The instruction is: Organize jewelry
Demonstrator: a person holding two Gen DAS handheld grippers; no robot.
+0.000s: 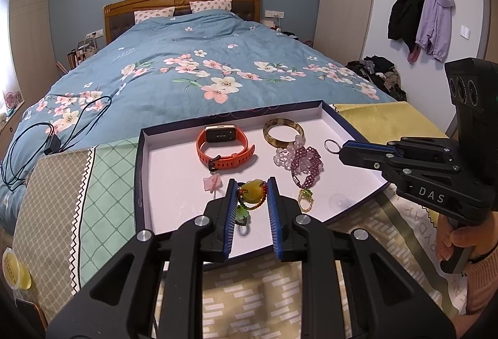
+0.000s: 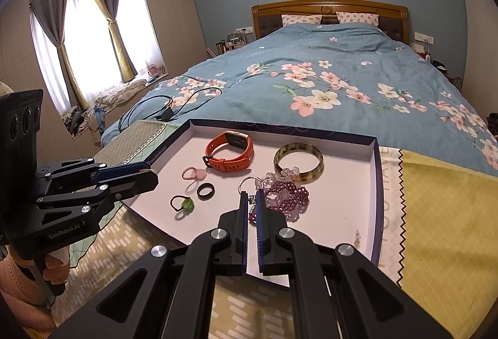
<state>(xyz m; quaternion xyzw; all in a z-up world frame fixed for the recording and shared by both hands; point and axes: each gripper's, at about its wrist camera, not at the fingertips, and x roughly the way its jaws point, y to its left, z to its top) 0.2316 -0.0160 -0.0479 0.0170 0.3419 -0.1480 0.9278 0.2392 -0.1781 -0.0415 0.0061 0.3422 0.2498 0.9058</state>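
Observation:
A shallow white tray (image 1: 174,183) with a dark rim holds jewelry: an orange watch (image 1: 224,147), an amber bangle (image 1: 283,131), a purple bead bracelet (image 1: 306,161), a pink ring (image 1: 212,182) and a green bead ring (image 1: 305,199). My left gripper (image 1: 251,187) is shut on a yellow-green pendant bracelet (image 1: 252,195) just above the tray. My right gripper (image 2: 252,196) is shut on a silver ring (image 2: 249,183) above the purple bracelet (image 2: 288,197). A black ring (image 2: 205,191) and a green-stone ring (image 2: 183,203) lie in the tray (image 2: 336,214).
The tray rests on patterned cloths (image 1: 93,199) at the foot of a bed with a blue floral duvet (image 1: 186,65). A black cable (image 1: 56,133) lies on the duvet at left. A yellow cloth (image 2: 442,214) lies right of the tray.

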